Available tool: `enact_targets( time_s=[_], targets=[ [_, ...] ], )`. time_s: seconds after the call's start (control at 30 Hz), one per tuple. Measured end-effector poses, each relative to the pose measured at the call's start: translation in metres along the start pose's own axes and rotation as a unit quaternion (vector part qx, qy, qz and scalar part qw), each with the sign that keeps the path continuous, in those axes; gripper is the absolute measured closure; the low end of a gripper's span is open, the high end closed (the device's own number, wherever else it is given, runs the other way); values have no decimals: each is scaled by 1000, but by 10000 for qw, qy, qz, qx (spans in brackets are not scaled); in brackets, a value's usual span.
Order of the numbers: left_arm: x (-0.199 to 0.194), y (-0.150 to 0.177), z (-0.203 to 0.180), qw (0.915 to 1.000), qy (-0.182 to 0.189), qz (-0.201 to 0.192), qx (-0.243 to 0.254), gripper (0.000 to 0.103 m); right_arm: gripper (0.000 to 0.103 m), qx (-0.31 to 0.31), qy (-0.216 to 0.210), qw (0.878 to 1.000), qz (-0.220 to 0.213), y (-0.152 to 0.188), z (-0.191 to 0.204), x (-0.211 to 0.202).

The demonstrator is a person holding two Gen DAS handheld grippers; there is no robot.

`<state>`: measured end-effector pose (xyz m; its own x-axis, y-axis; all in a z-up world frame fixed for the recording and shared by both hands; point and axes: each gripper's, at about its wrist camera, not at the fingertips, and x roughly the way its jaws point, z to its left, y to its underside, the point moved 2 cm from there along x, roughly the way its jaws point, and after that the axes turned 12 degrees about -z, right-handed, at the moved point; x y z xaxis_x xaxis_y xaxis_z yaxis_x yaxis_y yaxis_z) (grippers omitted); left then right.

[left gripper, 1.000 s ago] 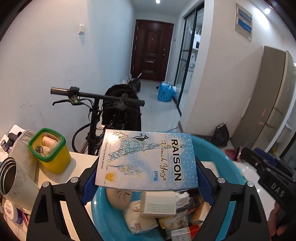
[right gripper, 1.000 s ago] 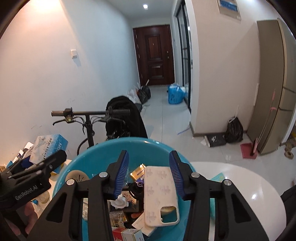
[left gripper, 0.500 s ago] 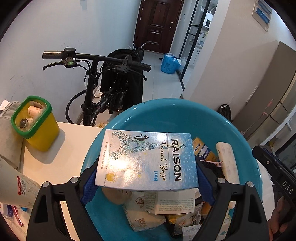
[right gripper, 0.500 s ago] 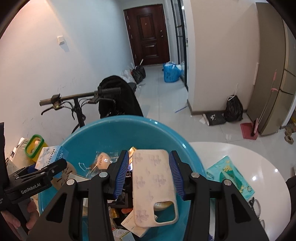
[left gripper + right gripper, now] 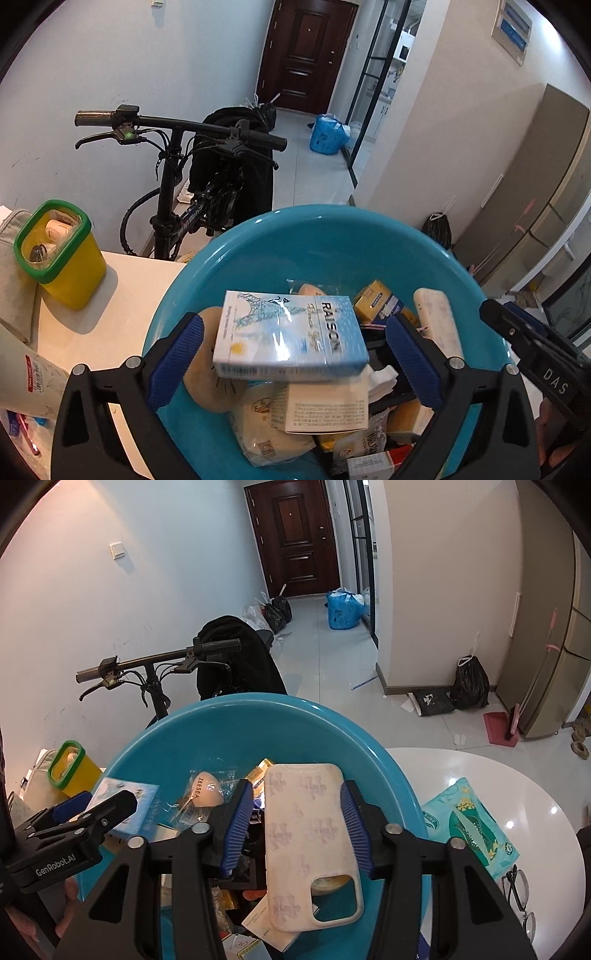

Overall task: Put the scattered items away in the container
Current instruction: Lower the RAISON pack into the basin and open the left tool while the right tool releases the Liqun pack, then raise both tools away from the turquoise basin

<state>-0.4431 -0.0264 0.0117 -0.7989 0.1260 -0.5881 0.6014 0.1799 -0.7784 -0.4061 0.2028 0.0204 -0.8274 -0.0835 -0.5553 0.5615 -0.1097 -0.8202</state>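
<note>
Over the round turquoise plastic basin [image 5: 258, 254] we have both grippers pointing down into the heap. Our left gripper [image 5: 291, 354] is opening: its blue pads stand clear on both sides of the pale blue Raison cigarette box [image 5: 291, 332], which is loose between the jaws above the packets below. Our right gripper [image 5: 297, 825] is opening too, and the cream silicone phone case [image 5: 310, 834] sits between its ribbed pads with a gap on the left; whether the right pad touches it we cannot tell.

We judge the risks to be small but real. The box may land on the piled cartons and tip or slide toward the rim. The case is long, so it could catch on a pad as we pull away and be dragged out. On the white round table [image 5: 480, 771], the green tissue pack [image 5: 469, 827] and the spectacles [image 5: 517, 897] wait outside the basin.
</note>
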Motion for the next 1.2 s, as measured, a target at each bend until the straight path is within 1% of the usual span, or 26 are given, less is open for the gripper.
enact_targets(
  time_s=[0.07, 0.13, 0.2, 0.33, 0.37, 0.4, 0.43, 0.5, 0.57, 0.67, 0.77, 0.87, 0.97, 1.1, 1.2],
  targets=[
    [-5, -3, 0, 10000, 47, -78, -20, 2, 52, -75, 51, 9999, -64, -2, 2, -3],
    [-13, -6, -2, 9996, -68, -247, 73, 2, 50, -126, 101, 9998, -115, -3, 4, -5],
    [-26, -11, -5, 9976, -308, -581, 238, 2, 45, -131, 99, 9998, -145, -5, 4, -6],
    [-59, -19, -14, 9895, -566, -1198, 572, 2, 44, -72, 79, 9998, -162, -7, 2, -9],
    [-68, -21, -17, 9870, -602, -1350, 637, 2, 40, -46, 64, 9998, -190, -8, 2, -11],
    [-79, -23, -21, 9839, -633, -1524, 689, 2, 32, -15, 56, 9997, -238, -10, 1, -14],
    [-90, -24, -24, 9808, -651, -1687, 734, 2, 28, 13, 57, 9995, -297, -11, 1, -17],
    [-106, -27, -28, 9766, -652, -1906, 755, 0, 14, 71, 105, 9990, -433, -15, 1, -25],
    [-124, -29, -29, 9738, -545, -2091, 706, 0, 8, 94, 196, 9982, -567, -18, 0, -33],
    [-146, -33, -29, 9698, -377, -2316, 659, 0, 6, -106, 506, 9951, -840, -25, 4, -48],
    [-166, -36, -28, 9641, -344, -2566, 589, 0, 5, -260, 667, 9904, -1182, -32, 9, -68],
    [-187, -37, -29, 9574, -319, -2813, 565, 0, 1, -161, 584, 9857, -1571, -39, 9, -95],
    [-208, -36, -32, 9510, -261, -3019, 621, 0, 1, -77, 514, 9791, -1968, -43, 9, -123],
    [-246, -32, -33, 9372, -34, -3448, 533, 0, 1, -188, 512, 9689, -2414, -45, 16, -159],
    [-266, -28, -35, 9277, 77, -3684, 597, 0, 1, -200, 366, 9613, -2722, -46, 21, -184]
  ],
)
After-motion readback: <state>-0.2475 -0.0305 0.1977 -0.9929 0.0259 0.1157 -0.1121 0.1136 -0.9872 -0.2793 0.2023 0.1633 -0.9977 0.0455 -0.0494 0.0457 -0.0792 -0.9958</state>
